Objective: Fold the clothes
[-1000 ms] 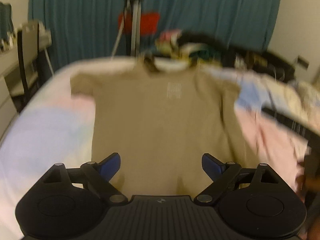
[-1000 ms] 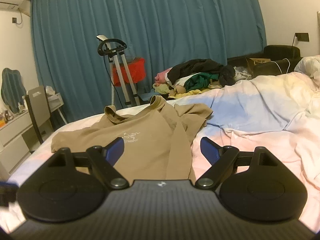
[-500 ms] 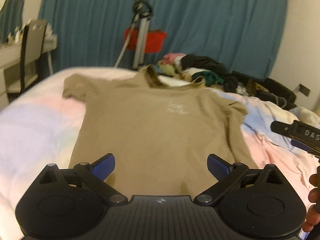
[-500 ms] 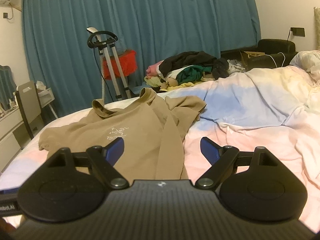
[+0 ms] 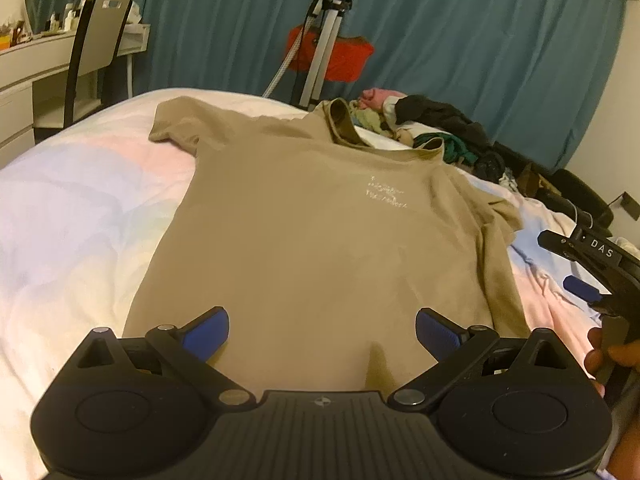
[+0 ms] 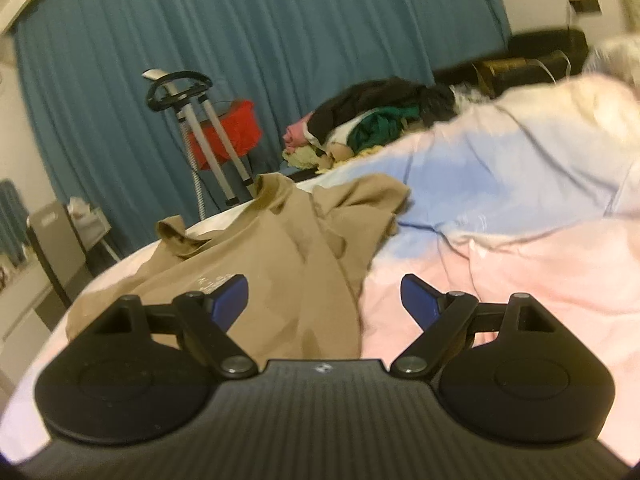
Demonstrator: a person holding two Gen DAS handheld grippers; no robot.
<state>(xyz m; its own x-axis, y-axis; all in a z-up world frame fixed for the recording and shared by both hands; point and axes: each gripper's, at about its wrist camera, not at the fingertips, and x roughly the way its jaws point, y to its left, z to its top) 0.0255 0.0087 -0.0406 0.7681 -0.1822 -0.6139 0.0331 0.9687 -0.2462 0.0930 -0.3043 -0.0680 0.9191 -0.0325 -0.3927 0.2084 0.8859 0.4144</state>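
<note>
A tan T-shirt (image 5: 320,240) with a small white chest print lies face up and spread out on the bed, collar at the far end. Its far-left sleeve lies flat; the right sleeve is rumpled. My left gripper (image 5: 322,332) hovers open over the shirt's near hem, nothing between its blue pads. The right wrist view shows the same T-shirt (image 6: 280,264) from its right side, with my right gripper (image 6: 322,300) open above the shirt's right edge. From the left wrist view, the right gripper (image 5: 592,276) appears at the right border, held by a hand.
The bed has a pastel pink, blue and white duvet (image 5: 80,216), bunched at the right (image 6: 520,216). A heap of clothes (image 6: 372,120) lies past the shirt. A garment steamer stand (image 5: 324,40) with red cloth stands before a teal curtain. A chair and desk (image 5: 92,44) are left.
The left gripper drew back and turned left, so the shirt now reads sharper and larger. The right gripper tilted and moved closer over the shirt's right edge. Both stayed open.
</note>
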